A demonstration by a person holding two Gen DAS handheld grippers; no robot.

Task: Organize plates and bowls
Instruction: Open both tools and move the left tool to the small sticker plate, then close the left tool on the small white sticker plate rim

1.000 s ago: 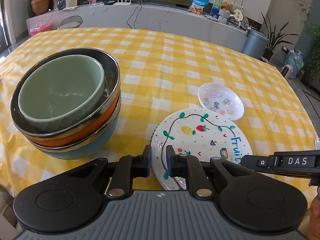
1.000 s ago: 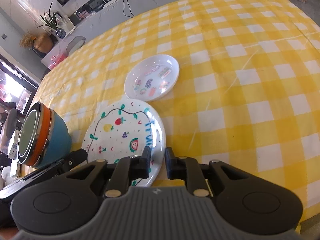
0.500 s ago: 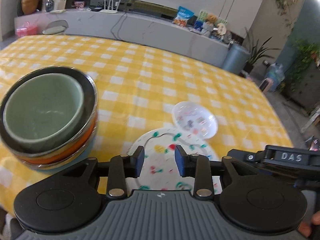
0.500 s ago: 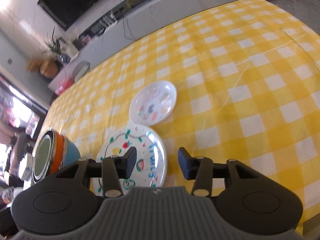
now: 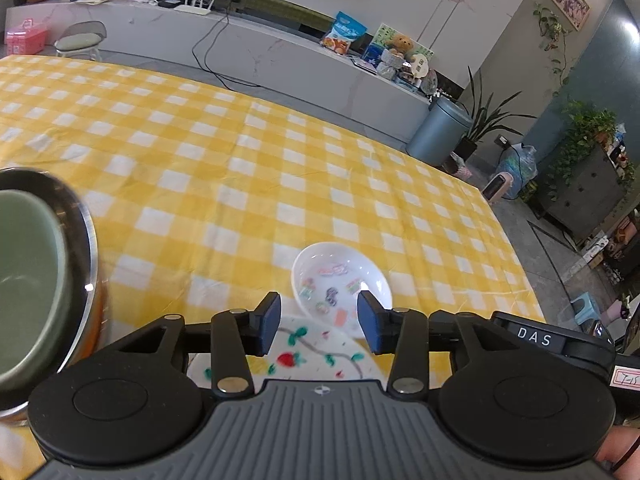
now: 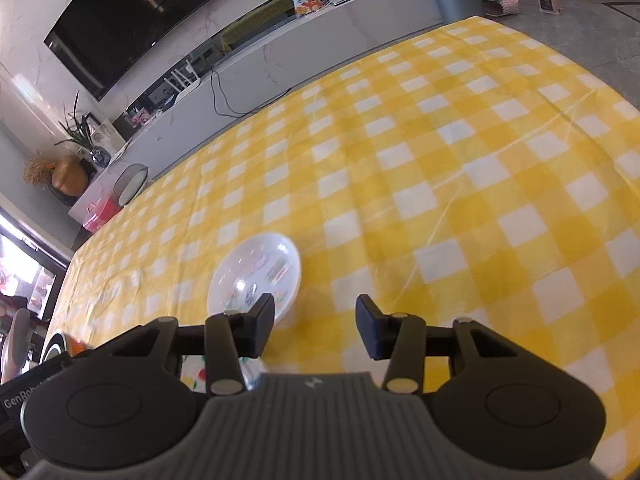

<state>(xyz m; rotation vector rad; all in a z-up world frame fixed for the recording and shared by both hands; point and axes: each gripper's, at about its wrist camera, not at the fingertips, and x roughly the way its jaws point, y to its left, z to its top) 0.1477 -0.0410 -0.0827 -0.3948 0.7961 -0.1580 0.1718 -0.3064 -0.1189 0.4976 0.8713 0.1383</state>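
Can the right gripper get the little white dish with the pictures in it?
Probably yes. The right gripper is open, and the little white dish sits just ahead and slightly to its left on the yellow checked tablecloth. Nothing lies between them, and the dish's rim is bare.

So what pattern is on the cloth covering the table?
Yellow and white checks on the tablecloth, clearest in the right wrist view.

A yellow-and-white checked cloth covers the bench. Beyond it, at 12 o'clock, a long white marble-look sideboard runs along a pale wall, carrying a router and snack bags. A dark curved television hangs above. At 2 o'clock stand a grey bin and leafy plants on grey floor.
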